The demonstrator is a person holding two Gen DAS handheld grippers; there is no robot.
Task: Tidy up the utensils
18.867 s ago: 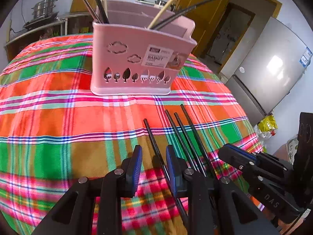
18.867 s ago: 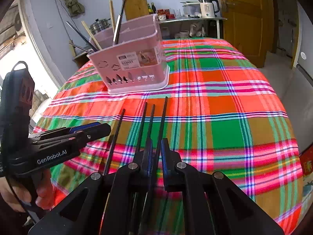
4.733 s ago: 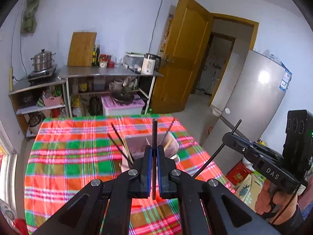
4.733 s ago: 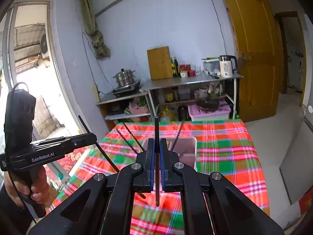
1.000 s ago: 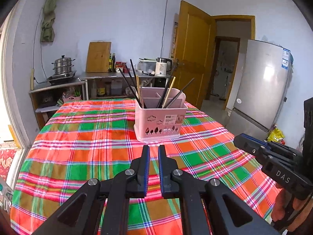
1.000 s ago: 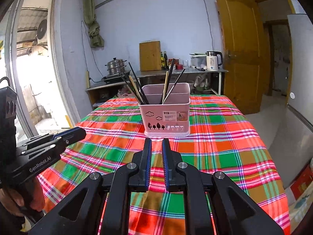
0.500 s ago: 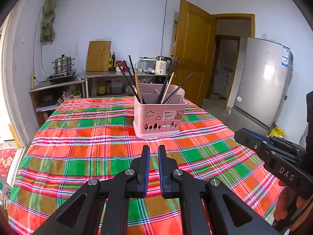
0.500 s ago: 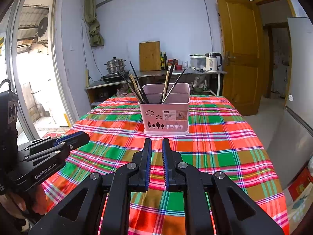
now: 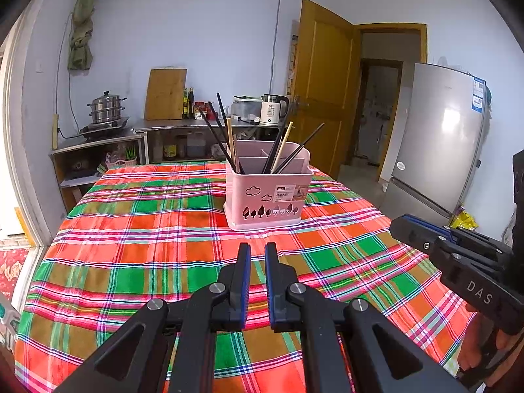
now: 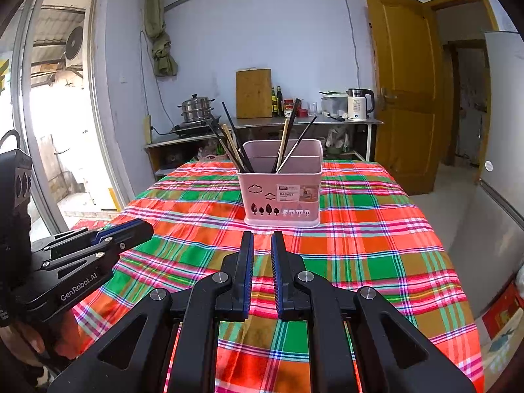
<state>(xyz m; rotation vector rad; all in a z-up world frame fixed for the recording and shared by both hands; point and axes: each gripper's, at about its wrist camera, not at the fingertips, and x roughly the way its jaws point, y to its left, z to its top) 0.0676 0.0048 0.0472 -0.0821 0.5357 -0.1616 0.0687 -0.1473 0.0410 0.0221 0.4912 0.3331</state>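
Since five seconds back both black chopsticks have left my grips and now stand in the pink plastic utensil basket (image 9: 267, 193), which sits on the plaid-covered counter (image 9: 137, 229) straight ahead of both tools, well apart from the tips. My left hand-held gripper (image 9: 257, 252) is clenched on nothing, and my right hand-held gripper (image 10: 262, 239) is nearly closed and empty too (only a slim gap between the blue pads). No loose utensil shows on the cloth near either one, so I judge the sorting done. To finish well, I'd hold both low and level, clear of the leaning dark and pale chopsticks (image 10: 285, 140), and back off without nudging the basket.
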